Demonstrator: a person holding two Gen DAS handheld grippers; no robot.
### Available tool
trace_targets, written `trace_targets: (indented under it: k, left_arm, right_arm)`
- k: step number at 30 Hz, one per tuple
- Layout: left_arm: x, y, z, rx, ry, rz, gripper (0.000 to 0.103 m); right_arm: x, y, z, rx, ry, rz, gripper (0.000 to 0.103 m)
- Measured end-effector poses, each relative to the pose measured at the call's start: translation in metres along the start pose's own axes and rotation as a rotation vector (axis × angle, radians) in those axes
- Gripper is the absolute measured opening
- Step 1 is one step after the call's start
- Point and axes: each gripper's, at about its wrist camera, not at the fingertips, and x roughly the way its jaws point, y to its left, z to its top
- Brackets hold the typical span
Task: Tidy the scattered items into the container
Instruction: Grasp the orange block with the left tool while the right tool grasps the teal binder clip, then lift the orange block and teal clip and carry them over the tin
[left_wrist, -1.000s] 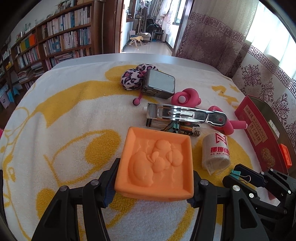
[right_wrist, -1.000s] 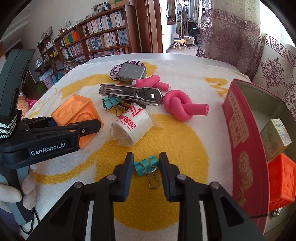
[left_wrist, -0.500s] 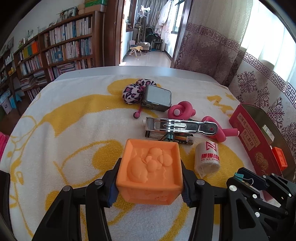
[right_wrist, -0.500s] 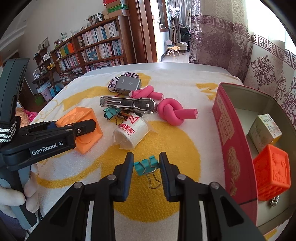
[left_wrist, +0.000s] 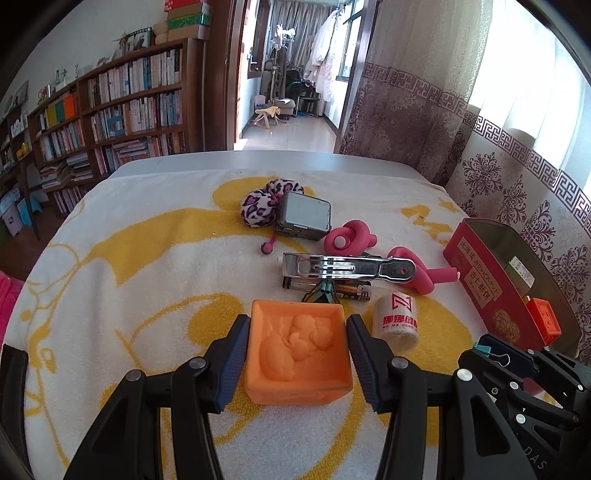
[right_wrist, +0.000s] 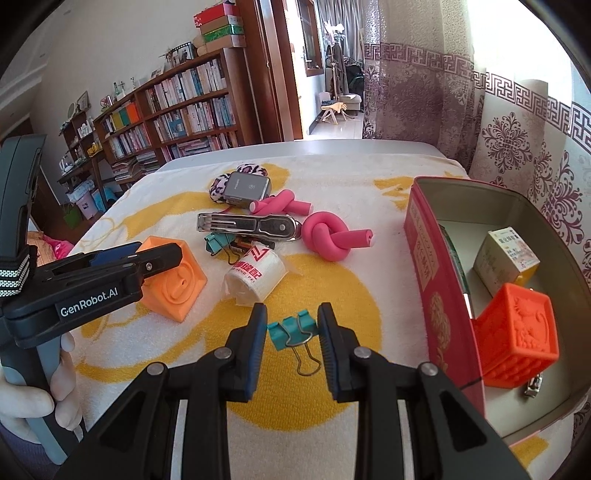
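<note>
Left wrist view: left claw (left_wrist: 297, 360) clamped on orange block (left_wrist: 298, 355), pads pressed to both sides, lifted clear of the yellow-and-white towel (left_wrist: 129, 280). Underside of the block hidden. Batteries (left_wrist: 351, 290) and a teal clip half buried under the metal clamp (left_wrist: 347, 266). Right wrist view: right claw (right_wrist: 291, 334) gripping teal binder clip (right_wrist: 291, 328), wire handles dangling free. Red tin (right_wrist: 436, 295) cut off at the right edge, holding a red-orange block (right_wrist: 517, 336) and a small carton (right_wrist: 506, 258); a small metal piece beside the block too small to identify. Person's hand (right_wrist: 22, 406) only partly visible at the left edge.
</note>
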Motion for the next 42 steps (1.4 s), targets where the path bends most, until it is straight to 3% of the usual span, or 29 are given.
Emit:
trace_targets:
  k: [4, 6, 13, 14, 16, 18, 21, 24, 31, 34, 37, 38, 39, 42]
  left_arm:
    - [-0.003, 0.001, 0.001, -0.009, -0.008, -0.010, 0.054]
    - [-0.006, 0.001, 0.002, -0.011, -0.018, -0.012, 0.039]
    - [-0.008, 0.004, 0.004, -0.018, -0.017, -0.023, 0.039]
    - [-0.007, 0.004, 0.004, -0.020, -0.014, -0.020, 0.041]
    - [-0.004, 0.004, 0.004, -0.029, 0.002, -0.032, 0.055]
    - [-0.003, 0.005, 0.002, -0.048, 0.010, -0.059, 0.085]
    - [-0.006, 0.002, 0.001, -0.048, -0.014, -0.070, 0.086]
    - [0.001, -0.002, -0.001, -0.024, 0.001, -0.026, 0.086]
    - [0.032, -0.001, -0.004, -0.005, 0.093, 0.062, 0.086]
    - [0.048, 0.002, -0.006, -0.013, 0.157, 0.061, 0.086]
    - [0.051, 0.004, -0.008, -0.013, 0.169, 0.058, 0.081]
    - [0.049, 0.004, -0.007, -0.008, 0.164, 0.062, 0.065]
    - [0.048, 0.004, -0.007, -0.005, 0.160, 0.053, 0.054]
    - [0.042, 0.002, -0.007, 0.000, 0.143, 0.048, 0.053]
  right_arm:
    - [-0.006, -0.001, 0.001, 0.007, -0.017, -0.004, 0.031]
    - [-0.009, -0.001, 0.001, 0.012, -0.027, -0.008, 0.031]
    - [-0.016, -0.005, 0.001, 0.025, -0.042, -0.023, 0.031]
    - [-0.016, -0.005, 0.000, 0.028, -0.041, -0.021, 0.031]
    - [-0.015, -0.006, -0.001, 0.034, -0.038, -0.016, 0.031]
    - [-0.015, -0.006, -0.002, 0.038, -0.036, -0.011, 0.031]
    - [-0.014, -0.008, -0.004, 0.045, -0.032, -0.009, 0.031]
    - [-0.014, -0.010, -0.006, 0.048, -0.032, -0.008, 0.031]
    - [-0.014, -0.011, -0.007, 0.054, -0.039, 0.011, 0.031]
    - [-0.012, -0.009, -0.008, 0.053, -0.039, 0.022, 0.031]
    - [-0.012, -0.008, -0.008, 0.052, -0.041, 0.031, 0.031]
    - [-0.012, -0.007, -0.009, 0.052, -0.042, 0.032, 0.031]
    - [-0.012, -0.007, -0.009, 0.053, -0.042, 0.034, 0.031]
    - [-0.012, -0.007, -0.009, 0.053, -0.042, 0.032, 0.031]
